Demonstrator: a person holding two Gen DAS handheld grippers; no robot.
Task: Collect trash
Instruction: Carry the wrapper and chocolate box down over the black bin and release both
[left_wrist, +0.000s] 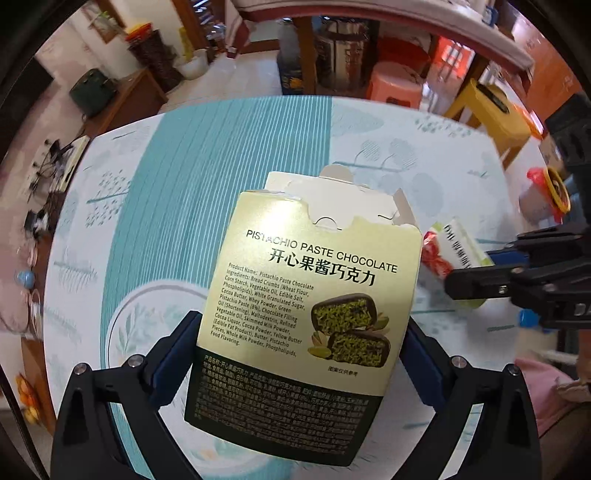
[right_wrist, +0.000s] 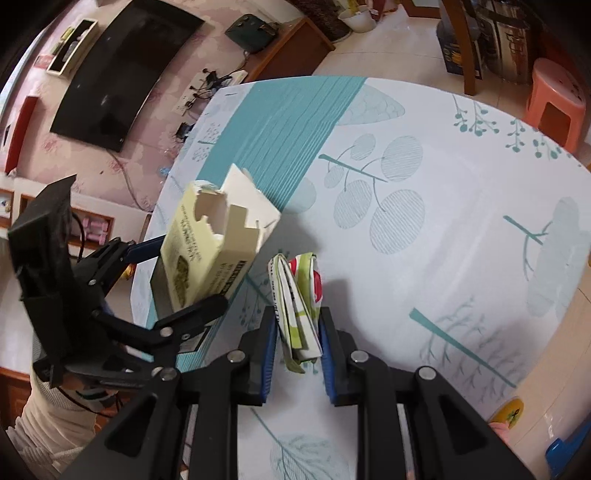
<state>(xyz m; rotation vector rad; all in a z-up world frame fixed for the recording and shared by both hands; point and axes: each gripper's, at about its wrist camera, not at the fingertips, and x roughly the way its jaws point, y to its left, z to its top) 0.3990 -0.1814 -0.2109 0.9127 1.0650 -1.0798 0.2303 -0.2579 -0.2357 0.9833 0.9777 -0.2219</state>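
My left gripper (left_wrist: 301, 332) is shut on a torn-open pistachio chocolate box (left_wrist: 303, 314), gold on top and dark green below, lifted above the table. From the right wrist the same box (right_wrist: 207, 251) shows at the left with the left gripper (right_wrist: 184, 277) clamped across it. My right gripper (right_wrist: 298, 325) is shut on a folded, flattened carton (right_wrist: 297, 306), white and green with a red print. That carton (left_wrist: 450, 251) pokes out of the right gripper (left_wrist: 476, 273) at the right edge of the left wrist view.
A round table (right_wrist: 424, 229) with a white and teal leaf-print cloth lies below both grippers. A small cup with red and yellow wrapping (left_wrist: 546, 192) sits near its right edge. Orange stools (right_wrist: 554, 107), a wooden table and a TV wall surround it.
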